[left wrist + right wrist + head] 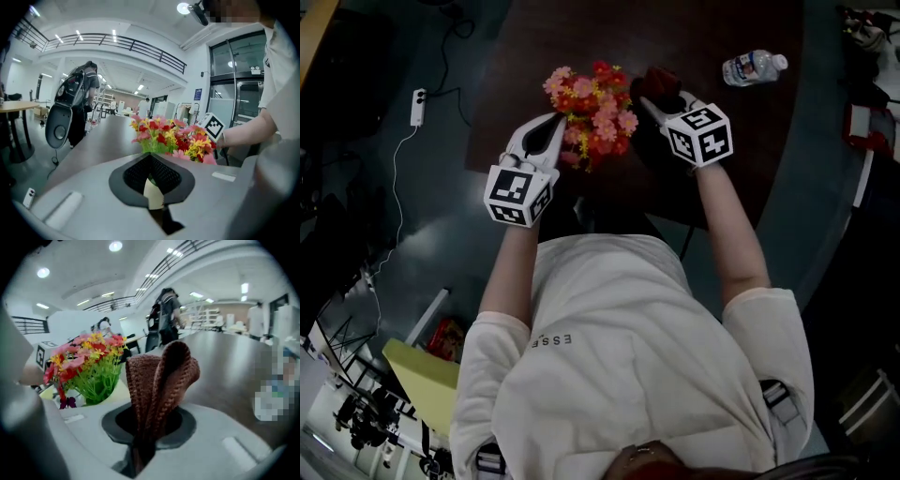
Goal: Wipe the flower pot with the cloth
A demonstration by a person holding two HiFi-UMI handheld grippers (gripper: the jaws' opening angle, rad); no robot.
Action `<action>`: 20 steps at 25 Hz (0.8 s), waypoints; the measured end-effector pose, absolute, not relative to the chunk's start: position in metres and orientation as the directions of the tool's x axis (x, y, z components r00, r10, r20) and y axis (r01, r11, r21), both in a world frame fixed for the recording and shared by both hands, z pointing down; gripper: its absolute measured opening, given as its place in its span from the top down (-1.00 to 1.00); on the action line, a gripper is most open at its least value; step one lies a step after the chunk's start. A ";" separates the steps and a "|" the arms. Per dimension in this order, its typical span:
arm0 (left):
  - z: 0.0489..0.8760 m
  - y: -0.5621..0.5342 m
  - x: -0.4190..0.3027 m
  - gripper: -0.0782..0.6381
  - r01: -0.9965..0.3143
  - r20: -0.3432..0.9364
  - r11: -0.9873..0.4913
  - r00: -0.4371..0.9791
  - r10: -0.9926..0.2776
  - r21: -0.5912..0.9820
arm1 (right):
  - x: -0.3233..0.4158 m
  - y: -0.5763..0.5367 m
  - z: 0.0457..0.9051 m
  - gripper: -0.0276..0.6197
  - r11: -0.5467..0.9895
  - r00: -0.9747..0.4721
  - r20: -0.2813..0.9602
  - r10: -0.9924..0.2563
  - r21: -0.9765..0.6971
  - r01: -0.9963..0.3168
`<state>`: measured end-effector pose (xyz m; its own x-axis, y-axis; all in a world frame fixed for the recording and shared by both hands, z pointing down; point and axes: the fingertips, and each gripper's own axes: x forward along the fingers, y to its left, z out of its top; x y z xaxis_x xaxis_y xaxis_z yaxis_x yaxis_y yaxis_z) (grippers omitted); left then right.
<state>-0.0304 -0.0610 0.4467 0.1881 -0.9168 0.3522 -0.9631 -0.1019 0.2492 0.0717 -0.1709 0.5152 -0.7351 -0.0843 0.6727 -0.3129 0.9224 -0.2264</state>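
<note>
Jaws of the left gripper [151, 164] are pinched shut on the cream rim of the flower pot [153, 196], whose red, pink and yellow flowers [592, 111] sit between both grippers near the dark table's [741, 150] front edge. Just beside the blooms, the right gripper [145, 420] clamps an upstanding brown knitted cloth [161, 380]. Bare tabletop runs on to a water bottle [753, 67], well apart.

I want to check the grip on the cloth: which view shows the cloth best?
The right gripper view: the cloth fills it, knit plain, pinched in the right gripper. The head view shows only a dark red bit; the left gripper view, none.
</note>
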 end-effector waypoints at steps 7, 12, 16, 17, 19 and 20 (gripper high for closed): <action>0.445 -0.049 -0.047 0.74 -0.968 0.317 -0.106 0.176 -0.932 0.226 | 0.113 -0.118 0.512 0.77 0.794 -0.648 0.650 -0.396 -0.112 -0.598; 0.457 -0.044 -0.049 0.74 -0.923 0.315 -0.274 0.354 -0.881 0.270 | 0.130 -0.091 0.519 0.77 0.635 -0.489 0.667 -0.562 -0.030 -0.772; 0.450 -0.030 -0.066 0.74 -0.882 0.295 -0.393 0.461 -0.837 0.261 | 0.124 -0.052 0.527 0.77 0.485 -0.369 0.681 -0.632 -0.023 -0.874; 0.448 -0.025 -0.071 0.74 -0.870 0.293 -0.420 0.484 -0.824 0.258 | 0.121 -0.038 0.530 0.77 0.455 -0.346 0.688 -0.638 -0.025 -0.890; 0.448 -0.017 -0.082 0.74 -0.847 0.291 -0.463 0.526 -0.799 0.261 | 0.112 -0.013 0.535 0.77 0.404 -0.306 0.699 -0.646 -0.027 -0.914; 0.448 -0.014 -0.088 0.74 -0.836 0.289 -0.480 0.544 -0.788 0.265 | 0.106 -0.003 0.536 0.77 0.383 -0.290 0.702 -0.650 -0.027 -0.923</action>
<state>-0.0881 -0.0143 0.4477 0.5441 -0.7877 0.2891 -0.8361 -0.4804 0.2648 0.1061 -0.0028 0.5358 -0.2905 -0.6500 0.7022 -0.9232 0.3835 -0.0269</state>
